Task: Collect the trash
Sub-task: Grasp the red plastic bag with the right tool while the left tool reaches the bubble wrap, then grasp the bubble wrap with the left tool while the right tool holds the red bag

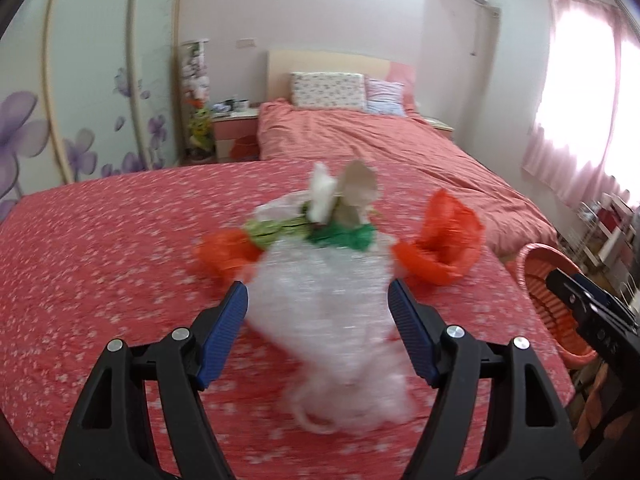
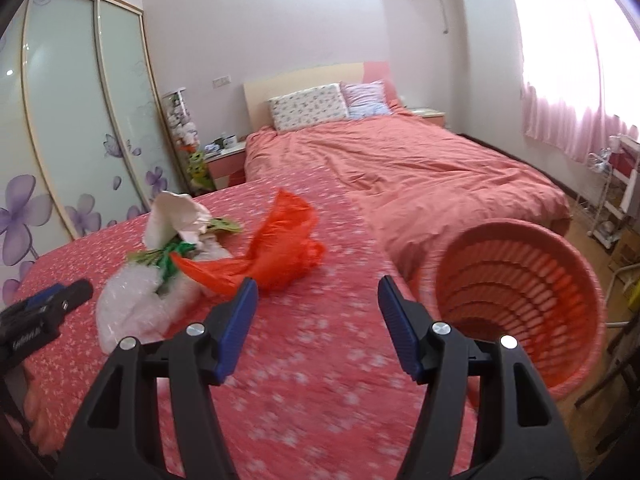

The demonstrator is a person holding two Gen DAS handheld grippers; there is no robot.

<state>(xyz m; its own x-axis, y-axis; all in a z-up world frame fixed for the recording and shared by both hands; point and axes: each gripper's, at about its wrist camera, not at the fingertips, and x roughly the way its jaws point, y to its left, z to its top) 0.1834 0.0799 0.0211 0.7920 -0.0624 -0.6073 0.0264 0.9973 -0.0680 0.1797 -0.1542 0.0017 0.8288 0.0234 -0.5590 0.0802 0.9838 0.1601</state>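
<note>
Left claw (image 1: 318,294) open around bubble wrap (image 1: 324,304), basket (image 2: 520,300) nearby

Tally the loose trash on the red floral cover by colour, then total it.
Orange plastic bag: 1, though the left wrist view shows orange on both sides of the heap
Clear bubble wrap: 1
Green wrapper scraps: 1 cluster
White crumpled paper: 1
Total: 4

Left hand-held gripper (image 1: 319,296) open, bubble wrap (image 1: 324,320) between jaws
</note>
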